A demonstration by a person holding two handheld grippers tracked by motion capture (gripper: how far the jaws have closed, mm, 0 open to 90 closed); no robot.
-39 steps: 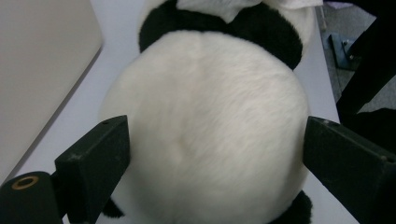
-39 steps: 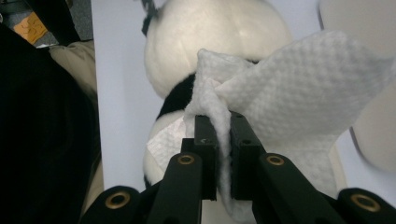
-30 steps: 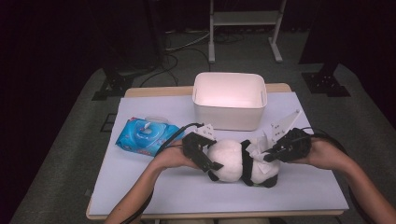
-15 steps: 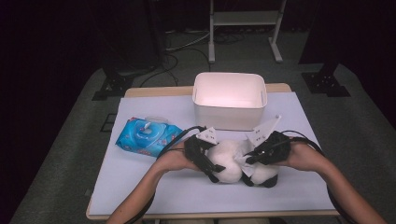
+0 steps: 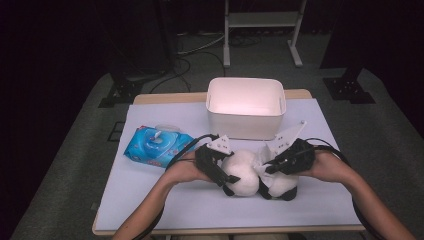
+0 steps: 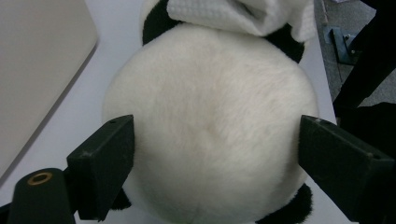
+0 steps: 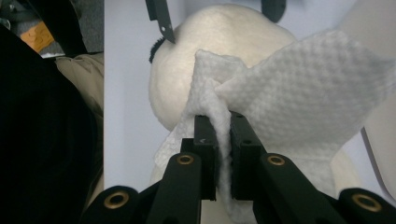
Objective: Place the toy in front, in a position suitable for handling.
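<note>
The left gripper (image 6: pixel 215 154) has just been closing in on the toy panda (image 6: pixel 210 126) — its jaws now press the white head from both sides, on the table (image 5: pixel 150 200) before the tub (image 5: pixel 245 107). The right gripper (image 7: pixel 223 140) has slid in from the side since a second ago, pinching a wipe (image 7: pixel 299 93) against the toy — wiping looks ready.

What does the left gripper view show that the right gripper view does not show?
Left gripper view: the left gripper with wide jaws, just been closing, on both sides of the panda toy's round white body; whether the pads press it is unclear. Right gripper view: the right gripper shut on a white wet wipe, and a person's sleeve. Both: panda toy, wet wipe, white table.
</note>
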